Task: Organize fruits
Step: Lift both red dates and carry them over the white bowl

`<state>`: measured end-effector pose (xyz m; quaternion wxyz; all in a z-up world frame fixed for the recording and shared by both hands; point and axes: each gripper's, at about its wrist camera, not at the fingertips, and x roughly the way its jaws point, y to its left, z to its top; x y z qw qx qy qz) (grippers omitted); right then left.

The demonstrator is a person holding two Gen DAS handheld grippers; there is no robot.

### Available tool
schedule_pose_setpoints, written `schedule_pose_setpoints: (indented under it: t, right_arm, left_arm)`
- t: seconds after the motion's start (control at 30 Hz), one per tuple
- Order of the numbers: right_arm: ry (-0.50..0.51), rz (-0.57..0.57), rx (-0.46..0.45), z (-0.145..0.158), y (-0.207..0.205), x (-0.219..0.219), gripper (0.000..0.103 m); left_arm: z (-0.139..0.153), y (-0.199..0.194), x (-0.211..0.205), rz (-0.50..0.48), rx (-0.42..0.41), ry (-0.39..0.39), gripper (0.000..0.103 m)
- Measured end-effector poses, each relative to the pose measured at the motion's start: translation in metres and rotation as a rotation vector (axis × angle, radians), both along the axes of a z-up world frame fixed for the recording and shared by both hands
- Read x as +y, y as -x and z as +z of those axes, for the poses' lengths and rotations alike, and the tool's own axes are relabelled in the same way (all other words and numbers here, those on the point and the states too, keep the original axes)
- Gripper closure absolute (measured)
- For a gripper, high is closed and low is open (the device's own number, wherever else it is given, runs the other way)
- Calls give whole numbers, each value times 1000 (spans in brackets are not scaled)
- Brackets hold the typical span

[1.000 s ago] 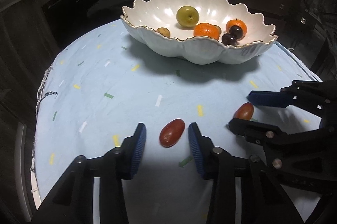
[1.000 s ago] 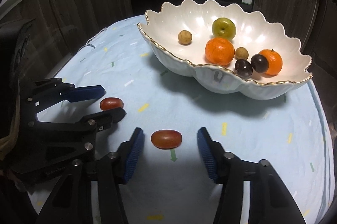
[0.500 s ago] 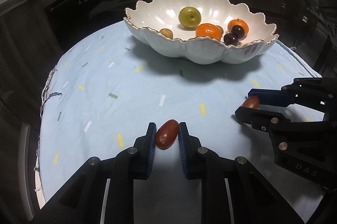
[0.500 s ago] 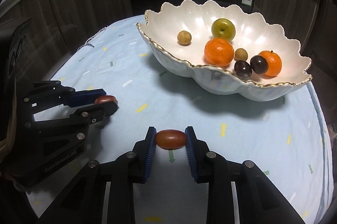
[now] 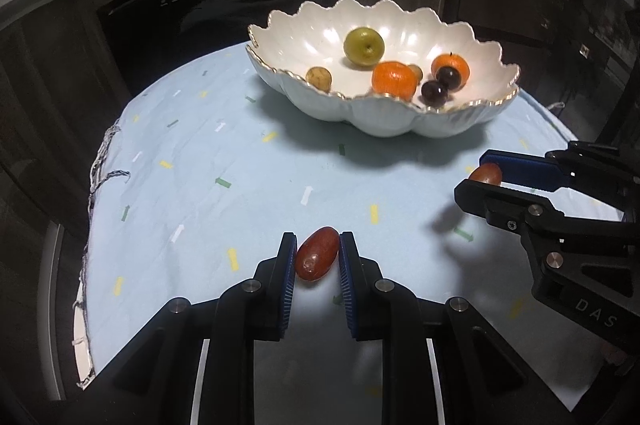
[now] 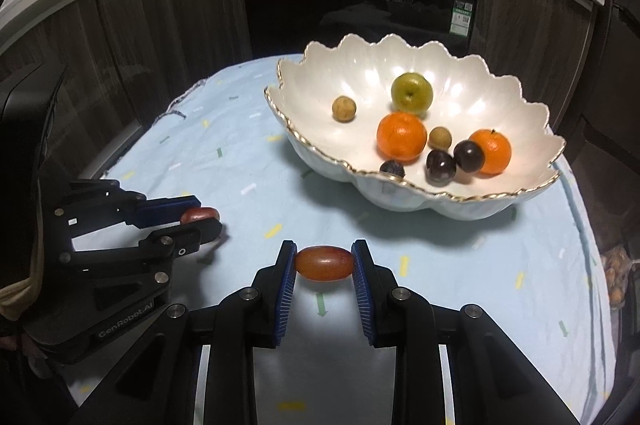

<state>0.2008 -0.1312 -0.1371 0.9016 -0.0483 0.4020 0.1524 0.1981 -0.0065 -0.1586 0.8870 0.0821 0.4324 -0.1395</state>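
Reddish-brown and glossy, two small oval fruits are sitting pinched in blue-padded jaws above the pale blue desk cloth point(image 5: 208, 153). The left gripper point(image 5: 318, 257) is clamping one red fruit point(image 5: 316, 259) by its sides, jaws nearly closed. The right gripper point(image 6: 324, 261) is squeezing the other red fruit point(image 6: 324, 263) end to end. Behind them, the scalloped white bowl point(image 6: 460, 201) is holding oranges, dark plums and a green apple.

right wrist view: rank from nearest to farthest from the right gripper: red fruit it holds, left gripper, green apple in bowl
1. Red fruit, clamped between the right gripper pads.
2. Left gripper, off to the left, over the cloth.
3. Green apple, far back in the white bowl.
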Motion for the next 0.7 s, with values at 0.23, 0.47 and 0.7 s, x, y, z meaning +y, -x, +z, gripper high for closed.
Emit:
schedule_pose_setpoints:
  t: [0.23,0.47,0.7]
  right_arm:
    - [-25,-27,-38,20,2,-8,73]
    - [-42,-56,-59,35,1,-17,73]
    - [-49,-94,-77,47,-4,-29,73]
  left_arm:
    - [15,1,-1,36,-5,21,81]
    - [34,0,-5,80,-23,30,81]
    - [51,-8,-14,93,-45,28,81]
